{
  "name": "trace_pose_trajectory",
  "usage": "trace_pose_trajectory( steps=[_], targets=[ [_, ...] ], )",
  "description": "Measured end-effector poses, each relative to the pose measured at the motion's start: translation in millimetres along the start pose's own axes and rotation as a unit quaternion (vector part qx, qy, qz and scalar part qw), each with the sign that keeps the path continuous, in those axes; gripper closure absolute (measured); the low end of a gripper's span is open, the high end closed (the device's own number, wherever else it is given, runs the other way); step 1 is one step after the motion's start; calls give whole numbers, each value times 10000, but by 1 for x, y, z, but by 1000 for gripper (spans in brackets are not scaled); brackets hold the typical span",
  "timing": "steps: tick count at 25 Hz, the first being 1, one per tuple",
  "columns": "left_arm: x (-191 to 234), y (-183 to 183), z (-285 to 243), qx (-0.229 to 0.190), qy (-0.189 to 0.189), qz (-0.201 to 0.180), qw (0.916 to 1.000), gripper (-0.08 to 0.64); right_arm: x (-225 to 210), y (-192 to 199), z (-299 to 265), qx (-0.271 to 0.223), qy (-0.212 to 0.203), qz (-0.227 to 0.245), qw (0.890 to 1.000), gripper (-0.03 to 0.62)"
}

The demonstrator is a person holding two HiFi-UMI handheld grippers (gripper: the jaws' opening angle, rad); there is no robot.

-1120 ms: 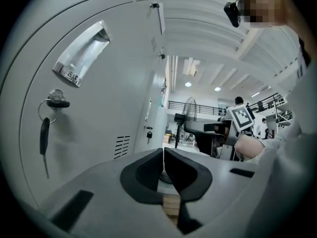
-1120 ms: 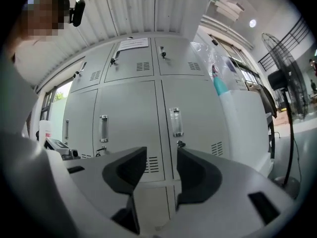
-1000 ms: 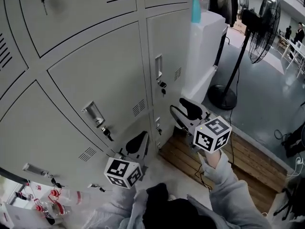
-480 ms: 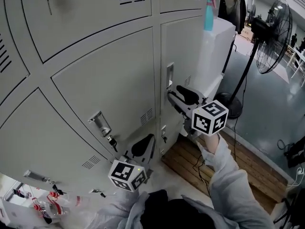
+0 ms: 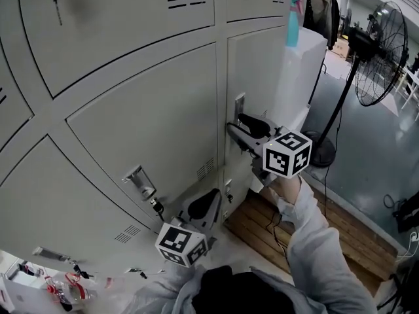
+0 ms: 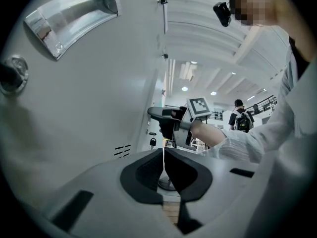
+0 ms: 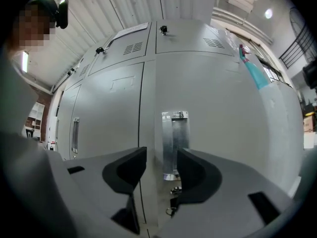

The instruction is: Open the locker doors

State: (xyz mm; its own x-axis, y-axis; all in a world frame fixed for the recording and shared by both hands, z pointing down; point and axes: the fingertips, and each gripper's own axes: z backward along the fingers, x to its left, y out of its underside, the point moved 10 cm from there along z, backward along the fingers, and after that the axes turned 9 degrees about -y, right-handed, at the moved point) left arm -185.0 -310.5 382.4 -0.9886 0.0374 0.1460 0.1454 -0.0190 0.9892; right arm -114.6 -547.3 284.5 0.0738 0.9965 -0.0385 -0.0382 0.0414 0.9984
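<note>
Grey metal lockers fill the head view. The right-column locker door is closed and has a vertical metal handle with a key hanging below it. My right gripper is open, tips at that handle's lower end; in the right gripper view the handle stands in the gap just beyond the open right gripper, apparently untouched. My left gripper hangs low by the bottom lockers, shut on nothing. Above it are a recessed handle and a lock.
The middle locker door has a slanted handle with a key. A white cabinet with a teal spray bottle stands right of the lockers. A standing fan and a wooden pallet lie further right.
My right gripper has risen and moved in to the right-column door's handle, still open. The left gripper stays low and shut.
</note>
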Motion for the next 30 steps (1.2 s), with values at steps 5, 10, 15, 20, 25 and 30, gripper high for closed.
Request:
trace_pose_trajectory(
  steps=[5, 10, 15, 20, 25, 30],
  targets=[
    [3, 3, -2, -11, 101, -84, 9999, 546, -2, 0, -5, 35, 29, 155, 9999, 417],
    [3, 3, -1, -33, 133, -85, 9999, 546, 0, 2, -9, 120, 135, 239, 9996, 431],
    [5, 2, -1, -48, 186, -101, 9998, 546, 0, 1, -9, 49, 290, 215, 9993, 483],
    [5, 2, 0, -38, 239, -119, 9996, 546, 1, 2, -6, -17, 330, 191, 9993, 483],
    [4, 4, 3, 19, 304, -121, 9995, 546, 3, 2, 1, -70, 367, 174, 9992, 483],
    [-2, 6, 6, 115, 399, -141, 9990, 546, 5, 3, 11, -74, 374, 155, 9992, 483]
  ],
)
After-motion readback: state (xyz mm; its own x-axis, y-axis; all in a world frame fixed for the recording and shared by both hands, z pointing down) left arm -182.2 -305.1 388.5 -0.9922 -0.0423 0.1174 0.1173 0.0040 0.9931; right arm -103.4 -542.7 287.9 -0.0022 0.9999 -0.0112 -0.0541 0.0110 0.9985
